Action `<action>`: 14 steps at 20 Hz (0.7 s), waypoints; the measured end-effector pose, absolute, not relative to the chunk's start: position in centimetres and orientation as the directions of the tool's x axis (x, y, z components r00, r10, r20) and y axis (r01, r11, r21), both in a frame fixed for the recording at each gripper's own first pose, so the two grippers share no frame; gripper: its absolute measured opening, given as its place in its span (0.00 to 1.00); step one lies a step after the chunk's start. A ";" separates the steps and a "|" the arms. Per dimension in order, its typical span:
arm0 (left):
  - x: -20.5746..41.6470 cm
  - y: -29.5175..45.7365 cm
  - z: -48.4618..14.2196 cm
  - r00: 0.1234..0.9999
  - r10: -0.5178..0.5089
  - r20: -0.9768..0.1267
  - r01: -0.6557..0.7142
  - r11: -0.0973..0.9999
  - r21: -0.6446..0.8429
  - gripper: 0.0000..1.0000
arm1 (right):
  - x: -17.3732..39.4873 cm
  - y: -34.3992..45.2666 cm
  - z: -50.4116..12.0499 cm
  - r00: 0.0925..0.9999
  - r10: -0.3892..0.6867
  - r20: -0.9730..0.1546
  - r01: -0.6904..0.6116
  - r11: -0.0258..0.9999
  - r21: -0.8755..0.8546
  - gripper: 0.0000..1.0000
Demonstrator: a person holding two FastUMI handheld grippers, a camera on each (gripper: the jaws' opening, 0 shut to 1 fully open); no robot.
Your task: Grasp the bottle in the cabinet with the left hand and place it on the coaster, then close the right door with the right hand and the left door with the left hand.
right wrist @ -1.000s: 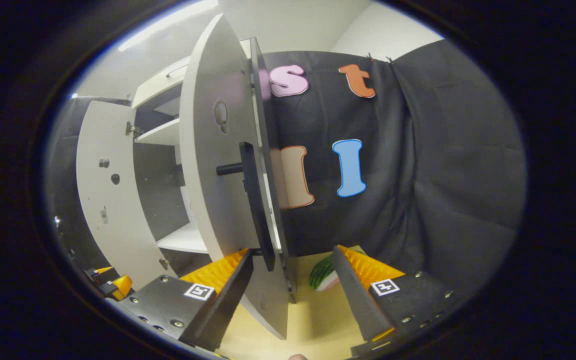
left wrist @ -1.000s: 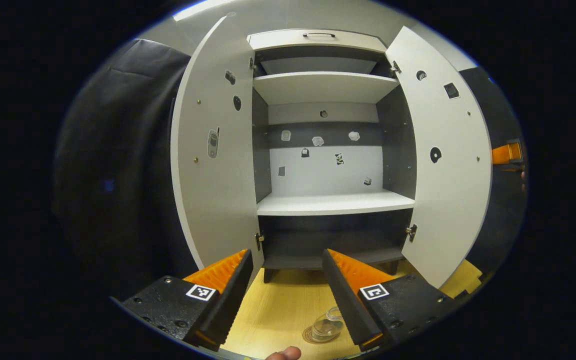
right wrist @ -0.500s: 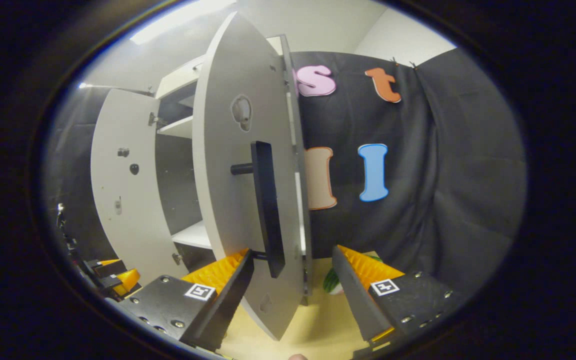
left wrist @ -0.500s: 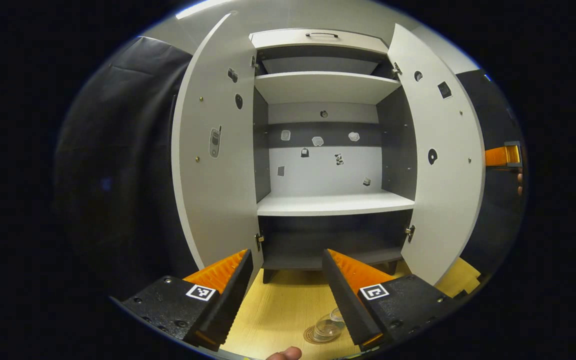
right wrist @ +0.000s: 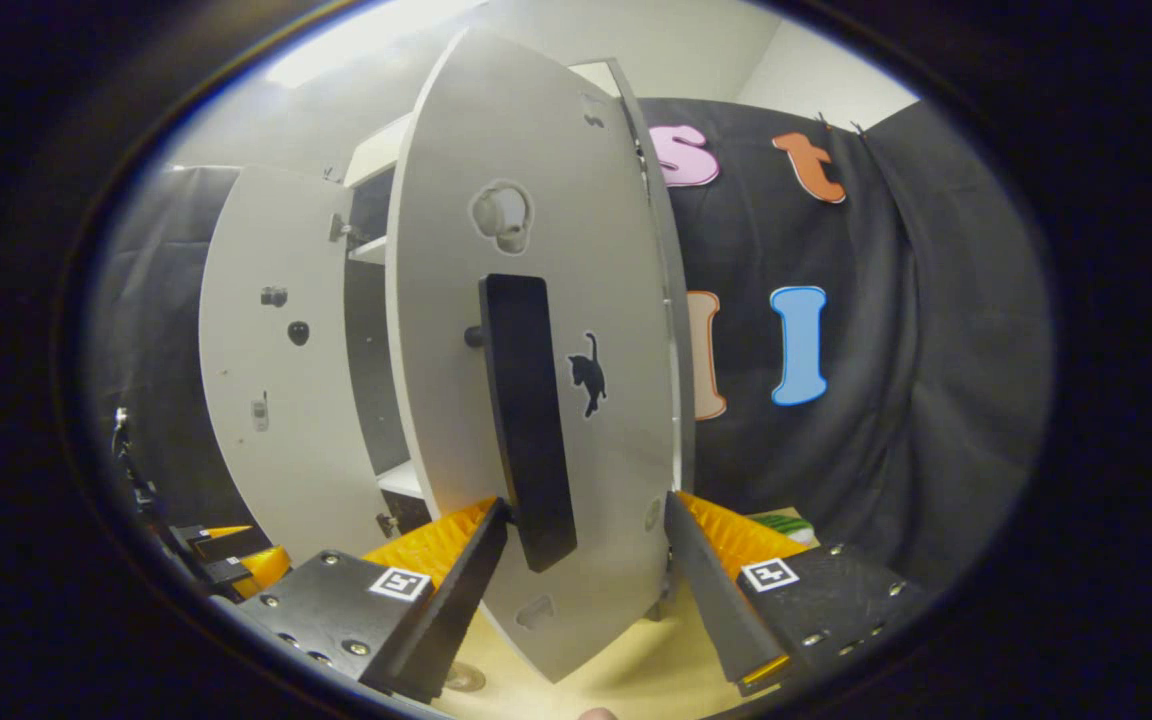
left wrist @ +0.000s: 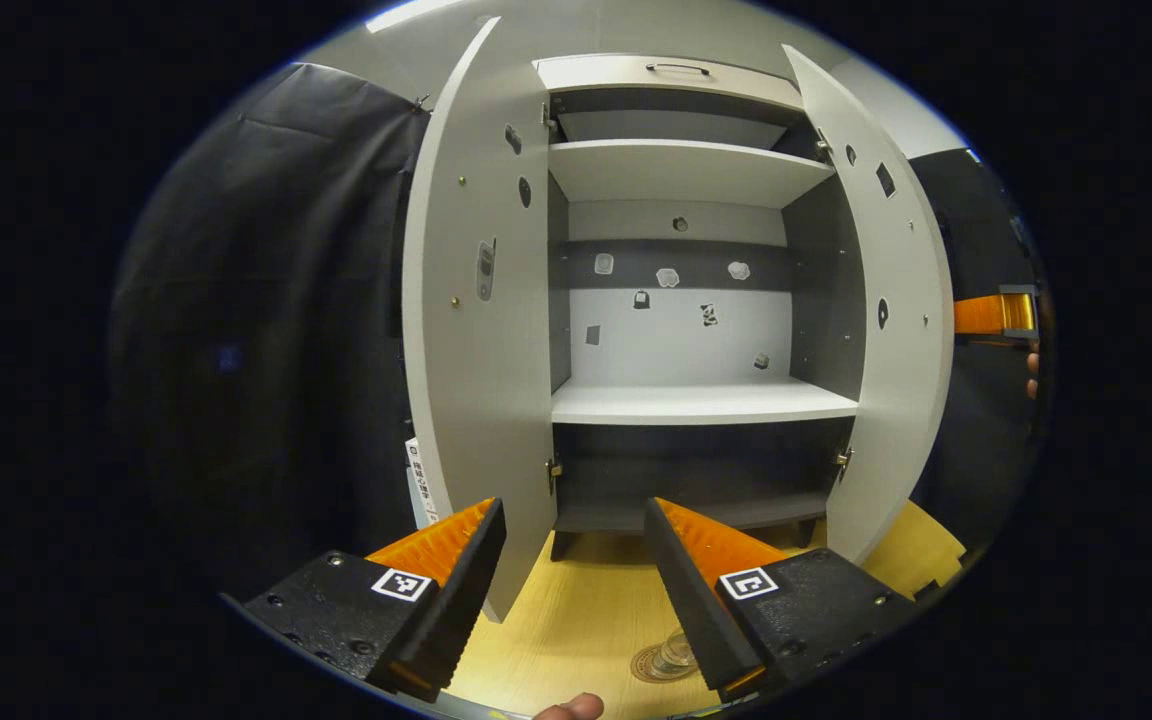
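Bottle (left wrist: 677,652) on coaster (left wrist: 658,668), lower centre. Left gripper (left wrist: 573,575) apart, empty. Right gripper (right wrist: 584,580) apart, straddling right door (right wrist: 536,380) by its handle (right wrist: 528,420). Risk: fingers glancing off the handle, leaving it ajar.

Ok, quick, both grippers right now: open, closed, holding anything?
Left gripper: open, holding nothing.
Right gripper: open, holding nothing; the right door stands between its fingers.
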State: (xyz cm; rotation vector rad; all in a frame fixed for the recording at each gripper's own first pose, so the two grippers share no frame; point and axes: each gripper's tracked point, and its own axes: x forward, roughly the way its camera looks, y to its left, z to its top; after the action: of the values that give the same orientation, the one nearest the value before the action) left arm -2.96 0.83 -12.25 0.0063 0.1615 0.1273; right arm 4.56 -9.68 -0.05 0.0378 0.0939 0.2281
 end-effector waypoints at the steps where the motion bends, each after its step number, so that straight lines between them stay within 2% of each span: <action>1: -2.9 1.2 -12.0 0.979 0.132 -0.155 -0.131 0.991 0.021 0.89 | 4.8 -8.9 -0.1 0.968 0.233 -0.089 -0.230 0.972 0.045 0.98; 5: -3.2 2.7 -10.9 0.978 0.154 -0.139 -0.153 0.988 0.023 0.89 | 7.1 -5.8 -0.4 0.966 0.247 -0.075 -0.247 0.969 0.004 1.00; 6: -3.3 3.3 -10.7 0.977 0.161 -0.138 -0.160 0.987 0.022 0.89 | 7.8 -5.0 -0.3 0.966 0.247 -0.069 -0.248 0.969 -0.002 0.97; 7: -3.4 3.8 -10.5 0.976 0.168 -0.138 -0.168 0.986 0.019 0.89 | 8.6 -4.1 -0.3 0.966 0.247 -0.070 -0.249 0.969 -0.014 1.00; 8: -3.6 4.5 -10.3 0.975 0.178 -0.136 -0.178 0.984 0.014 0.89 | 9.3 -3.4 -0.4 0.967 0.246 -0.063 -0.248 0.969 -0.022 0.97; 14: -4.0 8.4 -9.6 0.968 0.217 -0.128 -0.219 0.976 -0.008 0.89 | 12.6 -0.1 -0.5 0.977 0.212 -0.018 -0.212 0.976 -0.042 1.00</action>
State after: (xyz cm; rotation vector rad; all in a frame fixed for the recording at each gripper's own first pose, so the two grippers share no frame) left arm -4.01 8.45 -9.64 -0.0225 0.1271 0.2204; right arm 12.60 -0.10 -0.50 -0.0435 0.0137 0.2139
